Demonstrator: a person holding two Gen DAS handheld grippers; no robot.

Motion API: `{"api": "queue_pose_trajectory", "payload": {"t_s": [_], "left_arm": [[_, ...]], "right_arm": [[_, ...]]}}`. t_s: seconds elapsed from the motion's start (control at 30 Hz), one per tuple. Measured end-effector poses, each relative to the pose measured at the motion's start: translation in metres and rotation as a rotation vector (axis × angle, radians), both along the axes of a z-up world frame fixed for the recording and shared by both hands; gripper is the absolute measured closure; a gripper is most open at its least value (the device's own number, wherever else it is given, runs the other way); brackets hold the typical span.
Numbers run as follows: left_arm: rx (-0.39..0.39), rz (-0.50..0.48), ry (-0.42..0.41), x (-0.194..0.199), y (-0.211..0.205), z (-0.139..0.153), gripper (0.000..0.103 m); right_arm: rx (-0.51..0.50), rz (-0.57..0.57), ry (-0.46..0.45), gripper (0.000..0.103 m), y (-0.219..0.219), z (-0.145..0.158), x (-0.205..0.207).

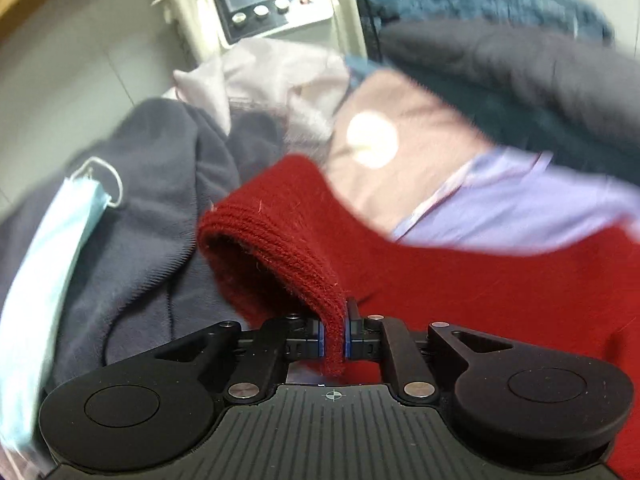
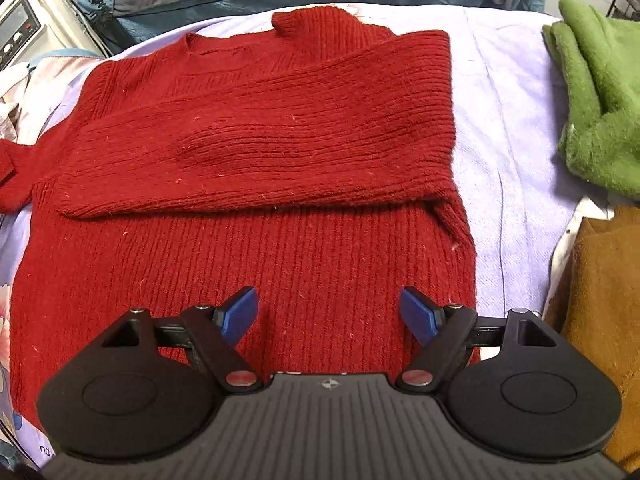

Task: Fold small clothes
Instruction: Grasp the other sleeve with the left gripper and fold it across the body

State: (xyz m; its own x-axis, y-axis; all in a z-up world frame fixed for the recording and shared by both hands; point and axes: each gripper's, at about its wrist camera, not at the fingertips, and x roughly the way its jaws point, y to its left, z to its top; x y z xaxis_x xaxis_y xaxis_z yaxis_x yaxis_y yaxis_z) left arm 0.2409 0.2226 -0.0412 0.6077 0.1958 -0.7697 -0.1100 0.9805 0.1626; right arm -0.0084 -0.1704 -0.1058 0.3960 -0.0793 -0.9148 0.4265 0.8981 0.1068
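Lying flat on a lilac sheet [image 2: 508,128], the red sweater [image 2: 248,240] has its collar at the far edge and its hem toward the right wrist camera, so its long axis runs away from that view. One sleeve [image 2: 280,132] is folded crosswise over the chest. The right gripper [image 2: 330,312] hangs spread above the hem, nothing between its blue pads. The left gripper [image 1: 335,336] is clamped on the ribbed cuff [image 1: 280,248] of the other sleeve, beside a dark garment [image 1: 160,200] and a blue face mask [image 1: 52,264].
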Motion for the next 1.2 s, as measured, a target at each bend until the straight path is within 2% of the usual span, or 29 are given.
{"api": "queue_pose_trajectory", "payload": {"t_s": [0.2, 0.3, 0.4, 0.5, 0.57, 0.63, 0.67, 0.73, 0.77, 0.83, 0.87, 0.93, 1.07, 1.13, 1.2], "left_arm": [[-0.383, -0.134, -0.128, -0.036, -0.046, 0.053, 0.044], [-0.558, -0.203, -0.135, -0.055, -0.082, 0.066, 0.043], [-0.599, -0.266, -0.100, -0.082, -0.125, 0.057, 0.042], [-0.646, -0.278, 0.039, -0.097, -0.158, 0.017, 0.038], [-0.627, -0.318, 0.153, -0.106, -0.179, -0.015, 0.037], [-0.548, -0.331, 0.250, -0.113, -0.193, -0.047, 0.017], [-0.514, -0.335, 0.297, -0.118, -0.197, -0.061, 0.014], [-0.453, -0.316, 0.374, -0.121, -0.195, -0.082, 0.000], [-0.441, -0.306, 0.398, -0.123, -0.191, -0.088, 0.000], [-0.480, -0.322, 0.392, -0.131, -0.179, -0.088, 0.000], [-0.473, -0.334, 0.388, -0.133, -0.174, -0.086, 0.000], [-0.395, -0.372, 0.363, -0.141, -0.169, -0.079, 0.000], [-0.223, -0.464, 0.284, -0.158, -0.156, -0.063, 0.000], [-0.156, -0.477, 0.273, -0.162, -0.147, -0.062, 0.000], [-0.123, -0.467, 0.287, -0.166, -0.136, -0.064, 0.000]], "right_arm": [[0.029, -0.006, -0.017, 0.022, -0.003, 0.003, 0.005], [0.046, -0.014, -0.039, 0.022, -0.003, 0.007, 0.009], [0.089, -0.033, -0.068, 0.021, -0.006, 0.010, 0.011], [0.146, -0.064, -0.077, 0.019, -0.012, 0.007, 0.013], [0.204, -0.106, -0.071, 0.019, -0.019, 0.002, 0.013], [0.272, -0.155, -0.073, 0.019, -0.027, -0.003, 0.014], [0.296, -0.172, -0.081, 0.020, -0.029, -0.004, 0.015], [0.352, -0.190, -0.116, 0.020, -0.033, -0.003, 0.020], [0.389, -0.198, -0.134, 0.021, -0.034, -0.002, 0.024], [0.500, -0.214, -0.172, 0.022, -0.034, -0.004, 0.034], [0.566, -0.225, -0.182, 0.024, -0.032, -0.008, 0.039], [0.691, -0.252, -0.180, 0.027, -0.026, -0.019, 0.054], [0.853, -0.305, -0.123, 0.034, -0.002, -0.045, 0.081], [0.938, -0.332, -0.109, 0.036, 0.009, -0.056, 0.089], [0.996, -0.356, -0.096, 0.038, 0.021, -0.065, 0.094]]}}
